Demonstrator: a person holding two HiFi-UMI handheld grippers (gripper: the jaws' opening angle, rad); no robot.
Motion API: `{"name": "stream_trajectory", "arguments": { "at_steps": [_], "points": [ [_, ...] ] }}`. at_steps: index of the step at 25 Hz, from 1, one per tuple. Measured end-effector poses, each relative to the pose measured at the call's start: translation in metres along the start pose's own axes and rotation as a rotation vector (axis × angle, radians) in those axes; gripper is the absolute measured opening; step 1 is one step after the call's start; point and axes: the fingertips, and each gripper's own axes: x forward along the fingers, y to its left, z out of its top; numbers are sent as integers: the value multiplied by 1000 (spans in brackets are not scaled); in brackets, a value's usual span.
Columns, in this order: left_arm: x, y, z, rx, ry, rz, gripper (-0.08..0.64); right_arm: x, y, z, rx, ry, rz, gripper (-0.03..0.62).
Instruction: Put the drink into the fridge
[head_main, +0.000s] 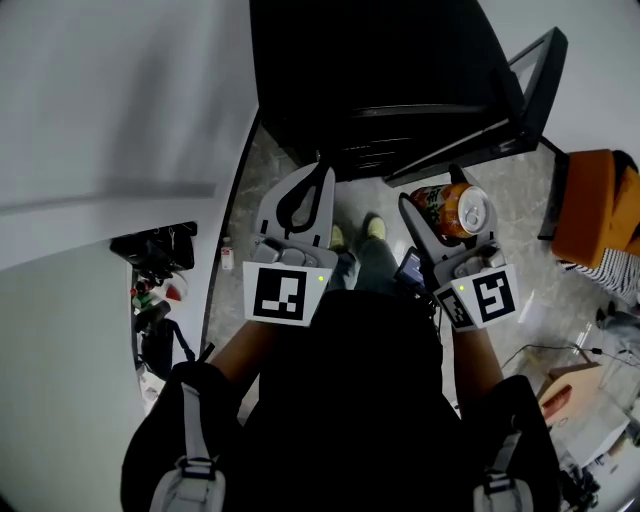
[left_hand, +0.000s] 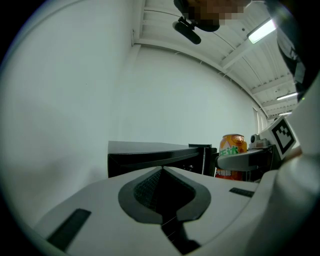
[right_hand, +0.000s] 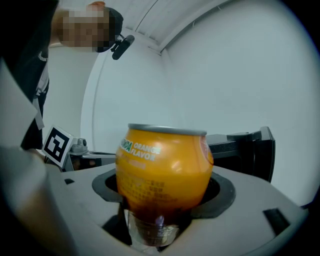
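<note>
Head view: the right gripper (head_main: 440, 205) is clamped on the orange drink can (head_main: 465, 212), which it carries in the air above the floor, not resting on anything. The black fridge (head_main: 380, 70) stands on the floor straight ahead of the person and just beyond the can, with its door (head_main: 530, 90) swung open to the right. The can hangs in front of the opening, towards its door side, so the way in looks like a short push forward and slightly left.

In the right gripper view the jaws press on the lower half of the can, which stands roughly upright with its silver lid up; the fridge shows behind it to the right. That upright axis suits setting the can down on its base, provided the shelf gap is tall enough, and no view settles that.

The left gripper (head_main: 318, 175) is held forward beside the right one, level with the fridge's near left part. Its own view shows the jaws closed together with nothing between them. The right gripper is the one placed for the move; the left appears free to steady the door.
</note>
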Motion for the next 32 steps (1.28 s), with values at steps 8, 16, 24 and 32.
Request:
{"name": "stream_trajectory", "arguments": {
  "at_steps": [8,16,24,32],
  "points": [
    [13,-1,-15,-25,39,60,11,21,-16,-18,5,41,73,356],
    [31,-7,-44,-36,104,114,11,45,-39,-46,-23,75,130,356],
    [37,-8,-66,-49,115,154,11,64,-48,-81,-57,98,177,356],
    [48,-7,-99,-64,158,177,11,82,-61,-118,-55,145,188,356]
  ]
}}
